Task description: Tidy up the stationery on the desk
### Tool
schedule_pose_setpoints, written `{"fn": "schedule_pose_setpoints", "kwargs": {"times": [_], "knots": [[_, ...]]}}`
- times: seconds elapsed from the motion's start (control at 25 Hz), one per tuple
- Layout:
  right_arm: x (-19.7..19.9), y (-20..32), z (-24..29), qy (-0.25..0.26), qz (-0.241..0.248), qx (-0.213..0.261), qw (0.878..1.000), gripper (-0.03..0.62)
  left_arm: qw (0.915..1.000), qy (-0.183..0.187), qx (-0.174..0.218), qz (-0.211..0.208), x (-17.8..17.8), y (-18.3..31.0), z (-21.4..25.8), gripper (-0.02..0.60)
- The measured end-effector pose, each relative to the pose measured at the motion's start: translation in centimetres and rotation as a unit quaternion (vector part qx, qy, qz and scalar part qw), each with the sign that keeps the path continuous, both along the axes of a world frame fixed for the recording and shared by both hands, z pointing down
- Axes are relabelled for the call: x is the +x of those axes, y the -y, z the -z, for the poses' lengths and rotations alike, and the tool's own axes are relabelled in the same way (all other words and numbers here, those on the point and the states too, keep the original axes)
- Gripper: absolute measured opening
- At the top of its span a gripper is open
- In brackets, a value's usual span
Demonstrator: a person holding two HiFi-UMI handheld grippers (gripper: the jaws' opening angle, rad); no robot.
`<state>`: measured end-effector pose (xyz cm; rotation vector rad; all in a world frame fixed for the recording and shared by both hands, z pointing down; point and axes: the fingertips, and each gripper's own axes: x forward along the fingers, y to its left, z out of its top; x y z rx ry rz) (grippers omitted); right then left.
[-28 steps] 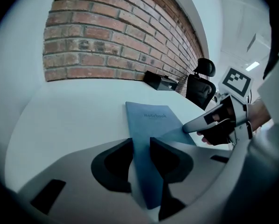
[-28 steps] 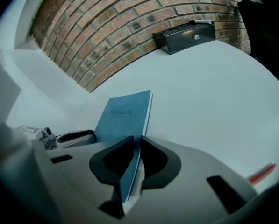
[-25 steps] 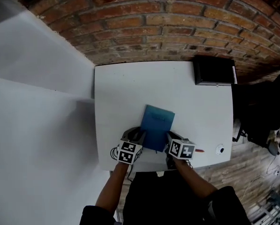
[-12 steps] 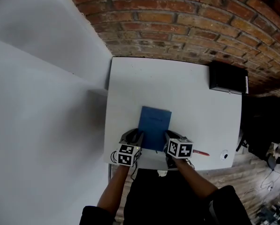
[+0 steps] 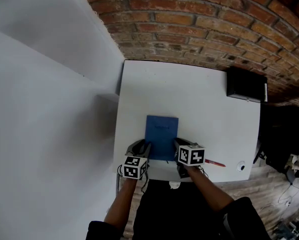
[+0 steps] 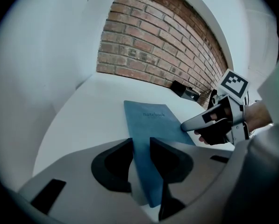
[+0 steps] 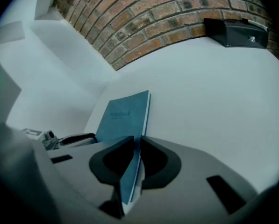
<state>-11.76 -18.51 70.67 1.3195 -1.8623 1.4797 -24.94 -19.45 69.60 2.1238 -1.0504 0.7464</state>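
Observation:
A blue notebook (image 5: 162,136) lies near the front edge of the white desk (image 5: 189,94), held at its two near corners. My left gripper (image 5: 146,151) is shut on the notebook's (image 6: 151,125) left near corner, the cover running between its jaws. My right gripper (image 5: 178,150) is shut on the notebook's (image 7: 125,113) right near corner, clamping its thin edge. In the left gripper view the right gripper (image 6: 195,124) shows at the notebook's far side. A red pen (image 5: 215,163) lies on the desk right of my right gripper.
A black box (image 5: 246,88) sits at the desk's back right corner by the brick wall (image 5: 199,24). A small round white object (image 5: 241,167) lies at the front right corner. A white partition (image 5: 44,109) borders the desk on the left.
The notebook has turned from a tilt to lie square with the desk's edge and shifted left, both grippers moving with it.

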Motion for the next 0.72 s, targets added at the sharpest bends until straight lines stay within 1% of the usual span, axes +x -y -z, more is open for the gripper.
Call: {"fn": "schedule_pose_setpoints", "kwargs": {"times": [0.28, 0.44, 0.56, 0.72], "knots": [[-1.5, -0.3, 0.0, 0.013, 0.016, 0.001, 1.000, 0.060, 1.0000, 0.004, -0.002, 0.008, -1.4, -0.1, -0.1, 0.123], [-1.6, -0.3, -0.2, 0.013, 0.020, 0.012, 1.000, 0.060, 0.9999, 0.008, -0.003, 0.008, -1.4, -0.1, -0.3, 0.124], [-1.7, -0.3, -0.2, 0.006, 0.032, 0.021, 0.999, 0.060, 0.9999, 0.009, -0.005, 0.013, -1.4, -0.1, -0.4, 0.124], [-1.8, -0.3, -0.3, 0.014, 0.034, 0.016, 0.999, 0.060, 0.9998, 0.005, -0.009, 0.016, -1.6, -0.1, -0.5, 0.124]]}}
